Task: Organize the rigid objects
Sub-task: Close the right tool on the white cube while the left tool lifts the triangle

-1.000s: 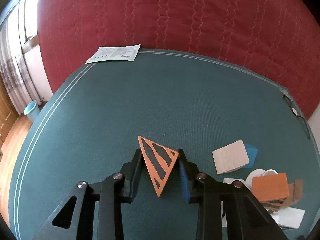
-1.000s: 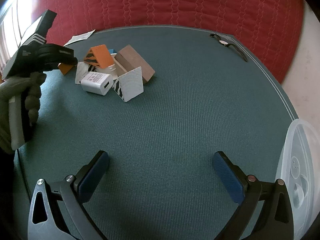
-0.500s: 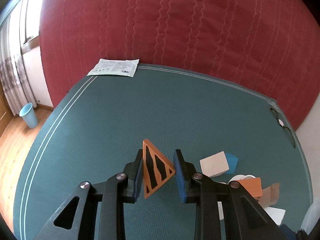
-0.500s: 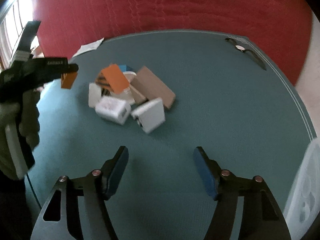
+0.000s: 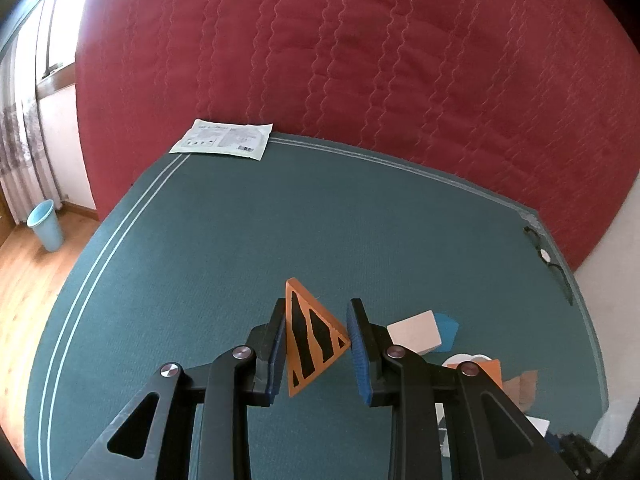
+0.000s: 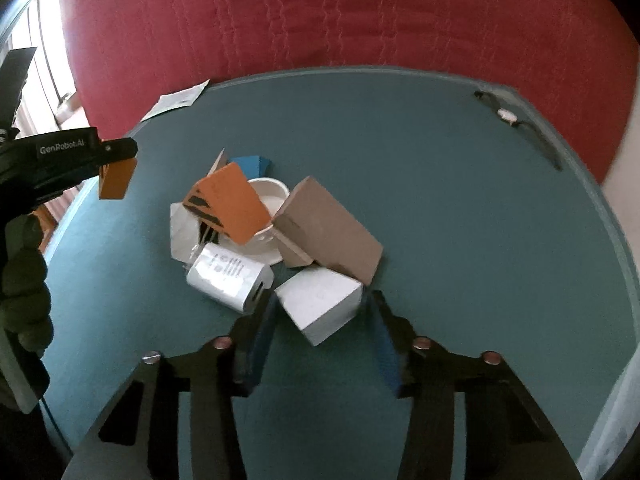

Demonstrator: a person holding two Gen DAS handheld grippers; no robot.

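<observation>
Orange striped triangle (image 5: pixel 312 340) in left gripper (image 5: pixel 316 344); perhaps seven piled pieces (image 6: pixel 276 236).

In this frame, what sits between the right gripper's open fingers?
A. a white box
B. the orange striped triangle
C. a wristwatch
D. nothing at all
A: in the right wrist view the right gripper is open with the white box lying on the mat between its fingers.
</observation>
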